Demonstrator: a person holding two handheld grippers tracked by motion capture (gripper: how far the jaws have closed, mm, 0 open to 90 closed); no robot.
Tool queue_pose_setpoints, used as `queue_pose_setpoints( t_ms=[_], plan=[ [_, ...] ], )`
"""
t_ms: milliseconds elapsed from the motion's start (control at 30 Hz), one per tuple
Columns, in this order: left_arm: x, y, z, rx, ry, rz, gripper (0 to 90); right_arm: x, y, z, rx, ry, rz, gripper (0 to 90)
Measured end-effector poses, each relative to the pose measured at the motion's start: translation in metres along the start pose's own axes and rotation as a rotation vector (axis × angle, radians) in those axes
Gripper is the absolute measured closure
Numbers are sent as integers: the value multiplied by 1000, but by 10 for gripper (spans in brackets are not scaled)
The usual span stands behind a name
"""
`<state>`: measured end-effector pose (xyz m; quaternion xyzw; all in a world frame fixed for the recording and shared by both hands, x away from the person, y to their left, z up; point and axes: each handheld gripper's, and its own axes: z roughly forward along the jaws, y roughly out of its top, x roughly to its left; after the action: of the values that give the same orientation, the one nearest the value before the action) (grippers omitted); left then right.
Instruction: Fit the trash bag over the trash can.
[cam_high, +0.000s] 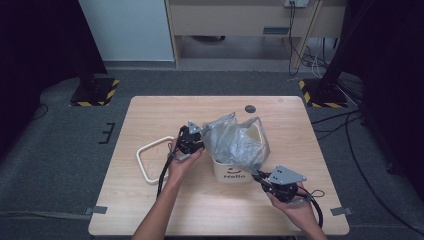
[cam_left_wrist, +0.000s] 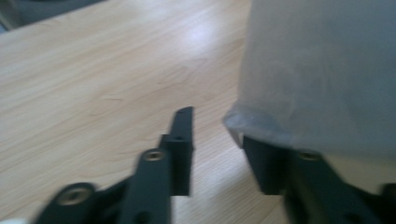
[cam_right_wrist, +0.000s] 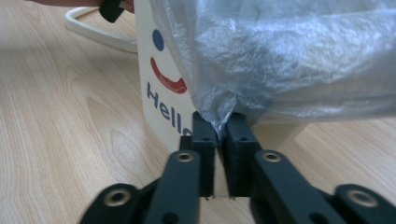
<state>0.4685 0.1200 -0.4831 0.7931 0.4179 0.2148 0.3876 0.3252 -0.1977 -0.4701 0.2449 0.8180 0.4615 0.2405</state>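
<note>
1. A light wooden table (cam_high: 150, 210) is seen from above, with a person's two forearms coming in from the bottom edge, each hand holding a black two-jaw gripper
2. A small white bin (cam_high: 231, 170) printed with a smiley and the word "Hello" stands near the middle of the table, and a crumpled, translucent grey plastic bag (cam_high: 232, 140) is draped over and into it
3. The right gripper (cam_right_wrist: 215, 128) is held at the bin's near right corner; in the right gripper view its jaws are pinched narrowly together on a gathered fold of the bag's lower edge, just in front of the bin's printed face
4. The left gripper (cam_left_wrist: 212, 126) is held at the bin's left side, close against the bag; in the left gripper view its jaws stand moderately apart with bare table showing between them (the picture is blurred), and the bag's edge lies over the tip of one jaw without being pinched
5. A white loop-shaped frame (cam_high: 150, 157) lies flat on the table to the left of the bin, just beside the left hand (cam_high: 182, 162)
</note>
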Motion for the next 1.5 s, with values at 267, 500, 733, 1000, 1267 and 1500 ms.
queue_pose_setpoints(
  t_ms=[267,500,733,1000,1267,1500],
  plan=[
    [19,-2,-37,-69,31,-7,367,-2,1,-11,5,-24,8,586],
    [21,-6,-73,-130,27,17,366,-5,-5,-23,18,-59,6,477],
    [2,-4,-100,-189,-22,48,373,-16,-16,-35,53,-70,25,461],
    [-28,10,-117,-230,-81,117,347,-29,-28,-31,112,-105,42,615],
    [-45,20,-129,-269,-129,128,322,-53,-30,-19,170,-194,105,767],
    [-60,32,-137,-307,-173,127,313,-69,-25,-11,183,-223,141,859]
  ],
)
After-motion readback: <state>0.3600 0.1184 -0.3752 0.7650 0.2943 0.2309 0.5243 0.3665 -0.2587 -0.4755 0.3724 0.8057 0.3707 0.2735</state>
